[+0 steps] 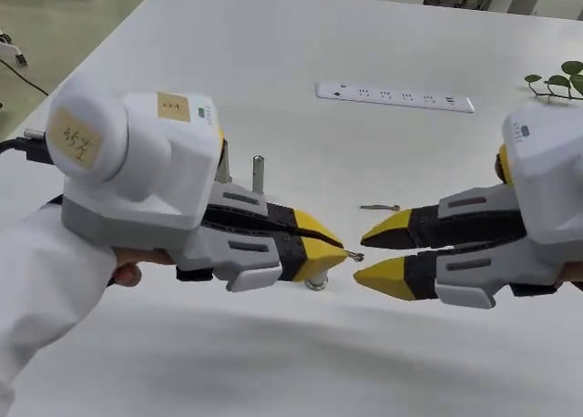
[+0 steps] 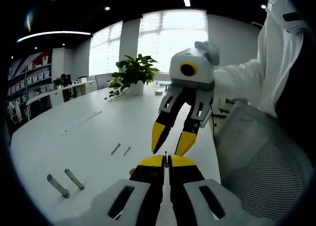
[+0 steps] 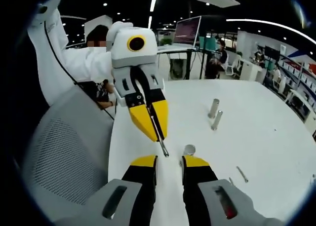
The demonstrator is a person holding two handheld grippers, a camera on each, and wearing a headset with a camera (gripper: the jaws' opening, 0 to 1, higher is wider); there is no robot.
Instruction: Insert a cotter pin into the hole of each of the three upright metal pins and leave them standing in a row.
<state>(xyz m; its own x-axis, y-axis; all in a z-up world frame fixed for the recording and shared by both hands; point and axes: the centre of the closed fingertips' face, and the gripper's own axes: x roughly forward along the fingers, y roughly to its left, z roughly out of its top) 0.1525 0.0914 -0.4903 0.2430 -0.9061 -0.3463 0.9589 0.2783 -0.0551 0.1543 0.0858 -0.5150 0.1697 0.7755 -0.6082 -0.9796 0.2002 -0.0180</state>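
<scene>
One cotter pin [image 3: 163, 148] is clamped between the closed jaws of the left gripper [image 1: 344, 251], its tip aimed between the parted, empty jaws of the right gripper [image 3: 169, 162]. One metal pin [image 3: 189, 149] is seen just beyond the right jaws, with two further metal pins [image 3: 213, 108] well past it. Two loose cotter pins [image 2: 115, 148] lie ahead of the left jaws.

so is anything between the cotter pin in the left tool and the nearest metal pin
Nothing visible: only bare table lies between the cotter pin, clamped in the left tool, and the metal pin. The open right tool sits opposite.
</scene>
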